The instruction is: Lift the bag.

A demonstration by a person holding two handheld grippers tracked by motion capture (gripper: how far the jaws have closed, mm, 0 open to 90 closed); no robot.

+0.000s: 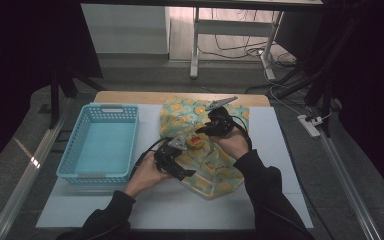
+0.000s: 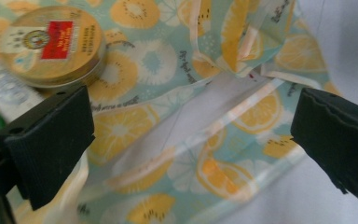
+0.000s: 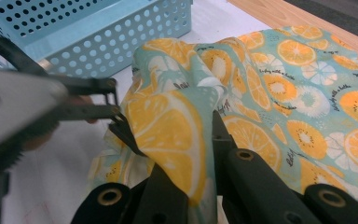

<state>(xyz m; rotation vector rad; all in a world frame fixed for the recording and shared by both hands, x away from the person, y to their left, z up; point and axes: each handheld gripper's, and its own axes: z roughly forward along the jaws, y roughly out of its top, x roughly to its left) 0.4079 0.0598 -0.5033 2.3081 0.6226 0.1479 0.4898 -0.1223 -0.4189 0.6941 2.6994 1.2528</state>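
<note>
**Cloth pinched right, left jaws wide**

My right hand-held gripper [image 3: 186, 154] clamps a raised fold of the citrus-print cloth [image 1: 190, 117] mid-worktop [image 1: 280, 150]. My left hand-held gripper [image 2: 191, 140] gapes over its near edge, beside a round tin [image 2: 51, 44]. The blue basket [image 1: 102, 145] crowds the left; bare worktop lies right.

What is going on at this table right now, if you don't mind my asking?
A person is working a fruit-print cloth on a white table with a gripper in each hand. The right gripper is shut on a bunched fold of the cloth. The left gripper hangs open over the cloth's near edge, gripping nothing. A round tin with a red label sits on the cloth. A blue basket stands to the left, apparently empty.
</note>
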